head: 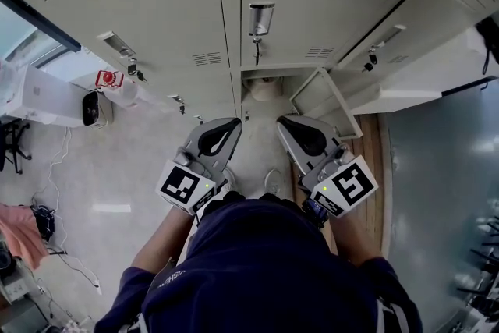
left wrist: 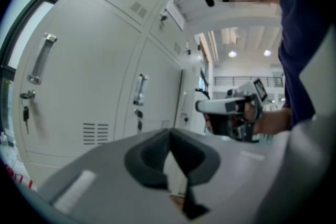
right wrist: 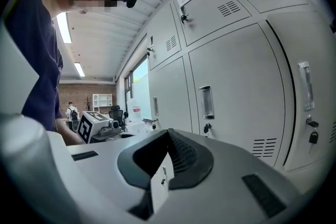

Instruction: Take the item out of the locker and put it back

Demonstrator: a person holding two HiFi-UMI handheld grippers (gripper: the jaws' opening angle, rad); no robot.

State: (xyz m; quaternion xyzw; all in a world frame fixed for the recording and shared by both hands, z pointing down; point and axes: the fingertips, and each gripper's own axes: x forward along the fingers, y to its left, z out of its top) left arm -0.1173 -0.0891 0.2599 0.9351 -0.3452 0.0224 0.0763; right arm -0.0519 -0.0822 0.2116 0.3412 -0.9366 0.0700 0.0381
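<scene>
In the head view a low locker stands open, its door swung out to the right. A pale round item sits inside it. My left gripper and right gripper are held side by side in front of the opening, short of it, both shut and empty. The left gripper view looks along shut jaws past closed locker doors, with the right gripper off to the side. In the right gripper view the shut jaws point along the locker row, and the left gripper's marker cube shows at the left.
Closed grey lockers with handles and hanging keys fill the wall. A white appliance and a red-labelled thing stand at the left, with cables on the floor. A wooden strip runs at the right. A person stands far off.
</scene>
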